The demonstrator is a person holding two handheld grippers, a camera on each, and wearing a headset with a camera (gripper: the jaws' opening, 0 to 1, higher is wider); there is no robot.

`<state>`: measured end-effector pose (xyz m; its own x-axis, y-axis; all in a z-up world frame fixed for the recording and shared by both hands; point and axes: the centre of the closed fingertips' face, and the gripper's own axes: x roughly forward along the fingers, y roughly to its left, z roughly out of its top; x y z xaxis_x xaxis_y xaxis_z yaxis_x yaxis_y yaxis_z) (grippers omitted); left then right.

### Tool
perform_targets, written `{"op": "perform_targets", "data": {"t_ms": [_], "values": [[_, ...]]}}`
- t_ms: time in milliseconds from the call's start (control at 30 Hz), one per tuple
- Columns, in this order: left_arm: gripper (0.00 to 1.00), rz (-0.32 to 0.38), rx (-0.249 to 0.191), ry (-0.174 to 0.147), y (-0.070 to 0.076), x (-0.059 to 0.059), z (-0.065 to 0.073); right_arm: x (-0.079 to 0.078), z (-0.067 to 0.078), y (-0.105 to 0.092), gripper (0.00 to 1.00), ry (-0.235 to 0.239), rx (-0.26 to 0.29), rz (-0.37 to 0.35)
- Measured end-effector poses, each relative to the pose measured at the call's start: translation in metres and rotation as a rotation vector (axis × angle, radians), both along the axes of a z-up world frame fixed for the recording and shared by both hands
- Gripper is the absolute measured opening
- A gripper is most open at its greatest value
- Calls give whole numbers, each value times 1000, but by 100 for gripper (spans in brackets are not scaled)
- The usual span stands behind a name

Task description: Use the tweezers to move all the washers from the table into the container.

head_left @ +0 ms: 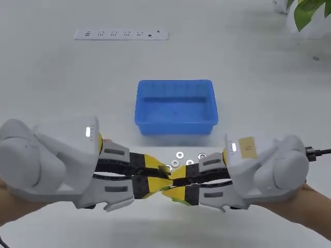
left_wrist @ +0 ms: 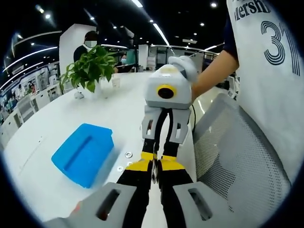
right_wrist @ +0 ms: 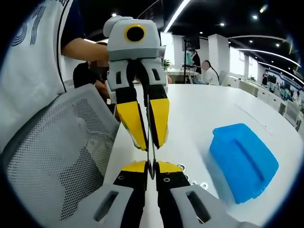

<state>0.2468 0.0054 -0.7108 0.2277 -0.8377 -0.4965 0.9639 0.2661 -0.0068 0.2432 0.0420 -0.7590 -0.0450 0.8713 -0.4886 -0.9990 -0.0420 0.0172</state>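
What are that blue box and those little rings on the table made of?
The blue container looks like moulded plastic: even colour, a soft sheen, a rounded rim and faint ribs on its inner wall. The washers look like metal, silvery and bright with a hole in the middle, though they are too small to be sure.

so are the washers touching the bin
Apart. The head view shows a strip of bare table between the washers and the bin.
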Motion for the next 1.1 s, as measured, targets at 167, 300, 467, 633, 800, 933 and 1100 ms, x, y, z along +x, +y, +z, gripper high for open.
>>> {"op": "perform_targets", "data": {"t_ms": [167,300,467,633,800,933,1100], "values": [[9,23,29,-40,4,2,-8,5,-8,2,7,-101,-81,34],[8,32,42,-47,9,0,-10,2,-10,5,7,-137,-110,60],[9,63,24,-70,18,4,-5,8,-4,11,8,-154,-109,48],[9,97,-1,-54,23,12,-1,14,0,17,8,-167,-118,38],[9,111,-4,-68,27,19,0,23,0,21,8,-188,-115,13],[8,104,1,-66,29,24,-4,26,-4,22,8,-190,-129,0],[8,81,9,-78,31,26,-9,31,-9,23,9,-191,-147,-10]]}}
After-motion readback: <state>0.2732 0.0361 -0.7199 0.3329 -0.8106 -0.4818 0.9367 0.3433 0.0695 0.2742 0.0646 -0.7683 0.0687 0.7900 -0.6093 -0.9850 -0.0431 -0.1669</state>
